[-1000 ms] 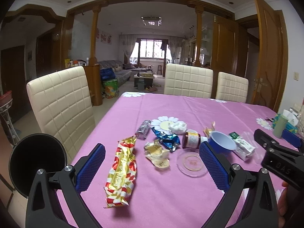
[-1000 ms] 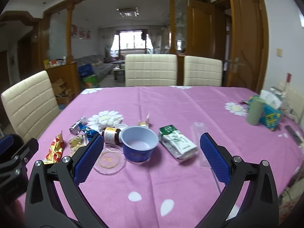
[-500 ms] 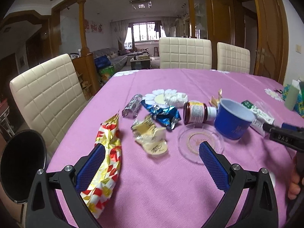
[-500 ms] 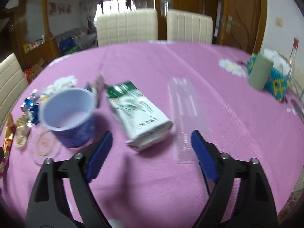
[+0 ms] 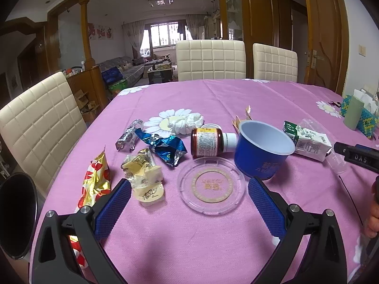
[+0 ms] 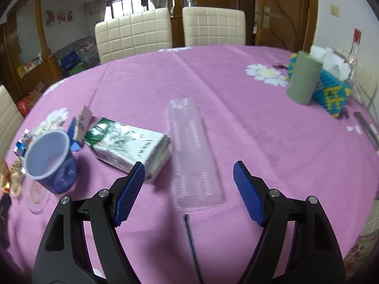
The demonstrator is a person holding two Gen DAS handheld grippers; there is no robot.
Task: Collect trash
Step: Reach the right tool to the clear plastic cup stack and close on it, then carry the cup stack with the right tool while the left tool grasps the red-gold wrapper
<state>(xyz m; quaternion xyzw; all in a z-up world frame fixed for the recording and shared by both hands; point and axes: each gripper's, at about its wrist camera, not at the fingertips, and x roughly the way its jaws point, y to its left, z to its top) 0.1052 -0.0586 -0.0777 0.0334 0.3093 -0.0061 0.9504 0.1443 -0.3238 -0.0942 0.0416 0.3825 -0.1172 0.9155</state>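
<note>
Clear plastic tray [image 6: 193, 151] lies on the counter [image 6: 260, 123], its long axis running away between my spread right tongs [image 6: 189, 184], probably just ahead. Left tongs [image 5: 189, 203], also spread, sit farther off.

Soft daylight from the bright, overexposed far window [image 5: 163, 34] fills both fisheye views. Black vignetting rounds the corners, and edges bow. The right wrist view is motion-blurred; faint shadows fall on the purple tablecloth [image 6: 248, 127].
</note>
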